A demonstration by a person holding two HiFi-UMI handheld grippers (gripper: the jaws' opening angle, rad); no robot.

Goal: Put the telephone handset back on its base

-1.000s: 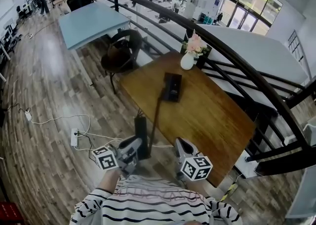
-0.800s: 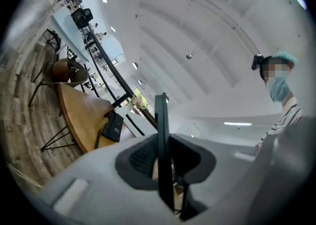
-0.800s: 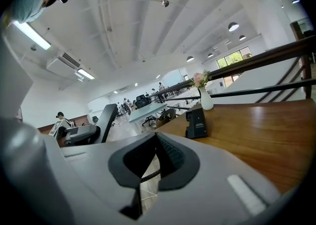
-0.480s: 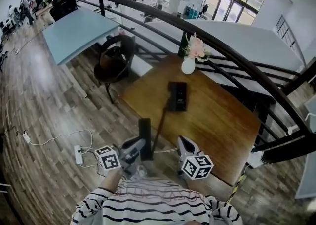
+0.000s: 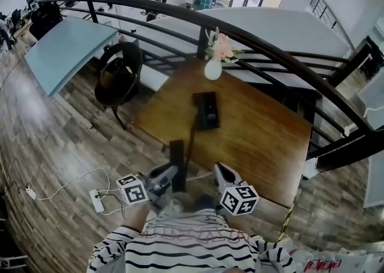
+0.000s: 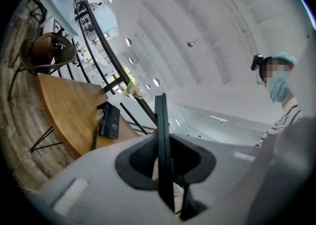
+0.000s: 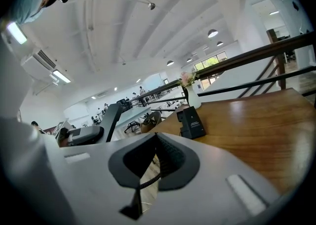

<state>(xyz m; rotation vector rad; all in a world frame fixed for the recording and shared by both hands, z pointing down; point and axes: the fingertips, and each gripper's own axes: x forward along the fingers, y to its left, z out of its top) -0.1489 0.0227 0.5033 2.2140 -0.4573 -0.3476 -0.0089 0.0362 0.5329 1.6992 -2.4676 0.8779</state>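
Observation:
The black telephone base (image 5: 207, 110) lies near the middle of the wooden table (image 5: 264, 140). It also shows in both gripper views, ahead of the jaws (image 6: 109, 121) (image 7: 191, 122). A cord (image 5: 191, 140) runs from it over the near table edge to the black handset (image 5: 176, 161). My left gripper (image 5: 171, 173) is shut on the handset (image 6: 163, 140), which stands upright as a thin slab between the jaws, short of the table and over the floor. My right gripper (image 5: 219, 170) hovers beside it at the table's near edge, jaws together and holding nothing (image 7: 160, 142).
A white vase of pink flowers (image 5: 213, 66) stands at the table's far edge, behind the base. A black railing (image 5: 288, 56) curves past the far side. A dark chair (image 5: 117, 77) stands left of the table, and a power strip with cables (image 5: 96, 201) lies on the wood floor.
The head view has swung, so the room has shifted in the picture. Both grippers and the held handset keep about the same places relative to the table.

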